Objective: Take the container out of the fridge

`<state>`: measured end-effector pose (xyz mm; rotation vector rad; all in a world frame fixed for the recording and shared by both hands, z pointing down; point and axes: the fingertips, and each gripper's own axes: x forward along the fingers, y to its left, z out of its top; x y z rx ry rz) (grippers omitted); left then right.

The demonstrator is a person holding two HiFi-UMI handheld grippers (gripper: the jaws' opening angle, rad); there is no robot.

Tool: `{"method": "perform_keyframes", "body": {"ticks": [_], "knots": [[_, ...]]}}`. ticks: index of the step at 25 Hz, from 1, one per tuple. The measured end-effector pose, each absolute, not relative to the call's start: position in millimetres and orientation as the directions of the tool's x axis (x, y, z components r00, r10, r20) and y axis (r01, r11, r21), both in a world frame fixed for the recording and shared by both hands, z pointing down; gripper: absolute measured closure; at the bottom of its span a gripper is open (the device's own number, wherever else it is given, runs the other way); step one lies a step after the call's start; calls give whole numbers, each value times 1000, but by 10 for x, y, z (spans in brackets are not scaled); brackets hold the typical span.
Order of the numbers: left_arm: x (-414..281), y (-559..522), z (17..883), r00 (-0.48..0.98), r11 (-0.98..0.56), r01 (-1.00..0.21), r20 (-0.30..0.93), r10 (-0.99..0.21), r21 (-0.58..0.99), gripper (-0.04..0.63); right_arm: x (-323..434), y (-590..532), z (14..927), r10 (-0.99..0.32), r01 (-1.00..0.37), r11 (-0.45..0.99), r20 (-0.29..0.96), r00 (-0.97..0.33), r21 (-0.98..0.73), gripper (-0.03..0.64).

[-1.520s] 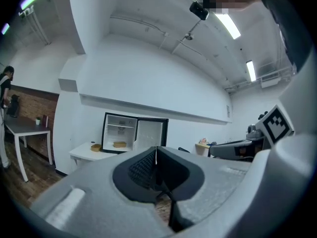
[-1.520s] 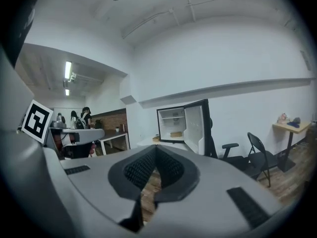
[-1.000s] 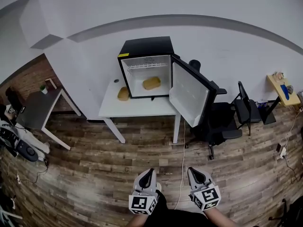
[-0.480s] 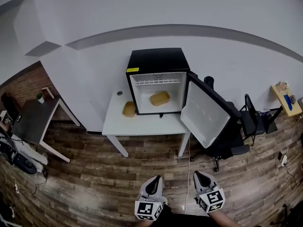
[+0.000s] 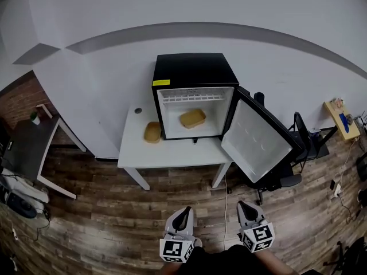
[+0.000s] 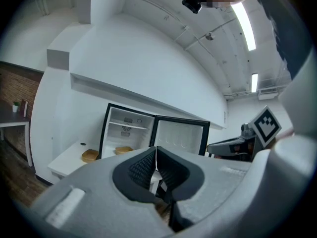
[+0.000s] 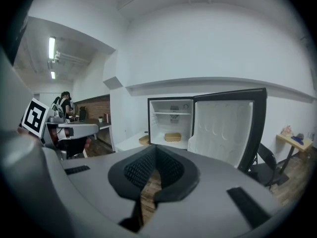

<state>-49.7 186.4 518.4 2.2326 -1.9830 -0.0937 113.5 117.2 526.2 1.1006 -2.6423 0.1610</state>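
While both grippers hang low over the wood floor (image 5: 114,211), well apart from the table (image 5: 172,153), the fridge (image 5: 194,70) stands on that table with its door (image 5: 255,139) swung wide to the right.

Writing: a yellow sticker (image 5: 161,83) sits at the upper left corner of the fridge front (print too small to read). A dark label (image 7: 174,116) on the inner back wall is equally illegible. Each gripper carries a cube (image 5: 175,248) with black-and-white square markers, which bear patterns, not words.

Task thing: the container (image 5: 192,118), tan and oblong, lies flat on the fridge's inner floor, below the white shelf (image 5: 195,97). In the head view its long axis runs left to right across the opening, with the right end turned slightly toward the back wall. A second container (image 5: 152,132) of like colour rests on the table just left of the fridge, outside it.

Grippers: the left gripper (image 5: 184,212) has its jaws pressed together with nothing between them. The right gripper (image 5: 245,208) is likewise closed at the tips and empty (a sliver of floor shows through lower down). Both point toward the fridge.
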Motion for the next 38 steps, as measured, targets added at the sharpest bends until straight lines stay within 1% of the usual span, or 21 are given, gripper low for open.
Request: {"method": "perform_keyframes", "body": {"ticks": [3, 6, 11, 18, 24, 31, 38], "knots": [[-676, 1788, 5193, 108, -96, -974, 48, -993, 203, 578, 977, 1129, 5262, -668, -699, 716, 300, -681, 7, 617], [-759, 1775, 5213, 95, -83, -973, 47, -994, 214, 578, 787, 1112, 5231, -649, -673, 740, 291, -703, 24, 617], [-812, 1790, 5311, 69, -50, -970, 74, -995, 237, 578, 564, 1078, 5324, -599, -626, 779, 312, -737, 18, 617], [-962, 1569, 5365, 17, 1, -982, 92, -996, 189, 578, 329, 669, 5397, -565, -590, 807, 281, -776, -9, 617], [-1059, 1058, 5325, -33, 51, -988, 128, -991, 145, 578, 212, 14, 5312, -557, -579, 815, 251, -792, -17, 617], [-1048, 283, 5255, 22, -8, -992, 110, -994, 123, 578, 65, -603, 5329, -525, -545, 837, 212, -824, -45, 617], [-1002, -460, 5231, 53, -37, -993, 139, -989, 115, 578, 92, -1205, 5395, -522, -558, 824, 253, -815, -100, 617]]}}
